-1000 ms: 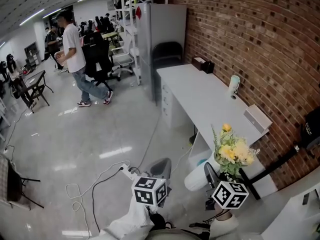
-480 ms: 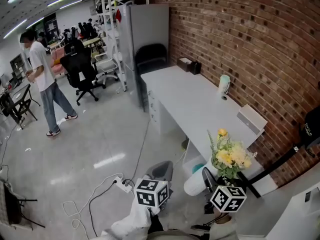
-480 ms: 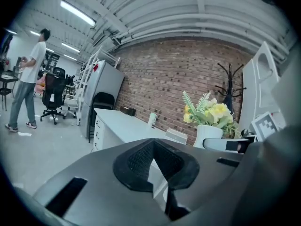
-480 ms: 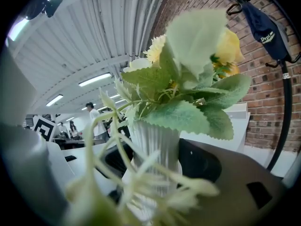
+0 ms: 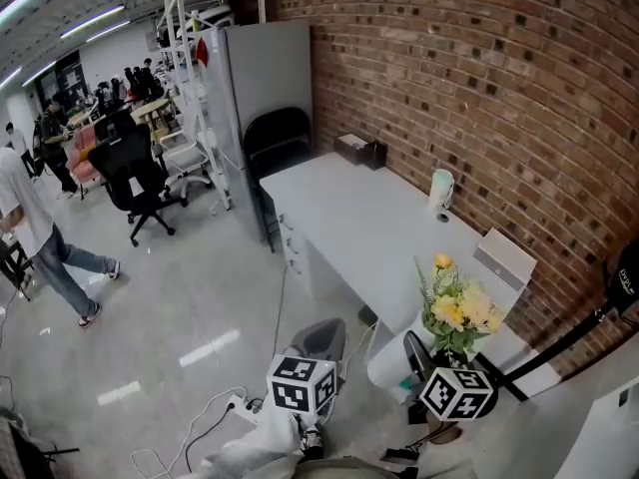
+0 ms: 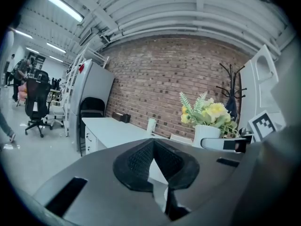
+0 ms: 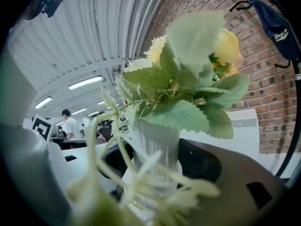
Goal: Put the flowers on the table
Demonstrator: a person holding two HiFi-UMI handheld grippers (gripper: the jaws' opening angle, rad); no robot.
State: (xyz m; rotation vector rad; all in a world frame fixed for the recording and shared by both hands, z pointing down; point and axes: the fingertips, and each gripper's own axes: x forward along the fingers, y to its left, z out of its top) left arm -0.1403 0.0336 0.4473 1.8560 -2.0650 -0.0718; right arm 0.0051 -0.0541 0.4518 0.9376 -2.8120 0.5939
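Note:
A bunch of yellow flowers (image 5: 458, 305) with green leaves stands in a ribbed white vase (image 7: 156, 142). My right gripper (image 5: 446, 362) is shut on that vase, low at the right of the head view, beside the near end of the long white table (image 5: 369, 230). In the right gripper view the flowers (image 7: 188, 65) fill the picture, and the dark jaws of the right gripper (image 7: 157, 166) sit on either side of the vase. My left gripper (image 5: 319, 337) hangs over the floor to the left, shut and holding nothing. In the left gripper view the left gripper (image 6: 153, 147) faces the table (image 6: 113, 128) and the flowers (image 6: 207, 113).
On the table stand a pale cup (image 5: 440, 189), dark boxes (image 5: 361, 151) at the far end and a white box (image 5: 505, 258) by the brick wall. A black chair (image 5: 278, 140) and a grey cabinet (image 5: 262, 76) stand beyond. A person (image 5: 35, 239) walks at left. Cables (image 5: 200, 429) lie on the floor.
The view has swung and closed in on the table, which now lies more to the left. The person has walked off to the left. Both grippers hold their places in the view.

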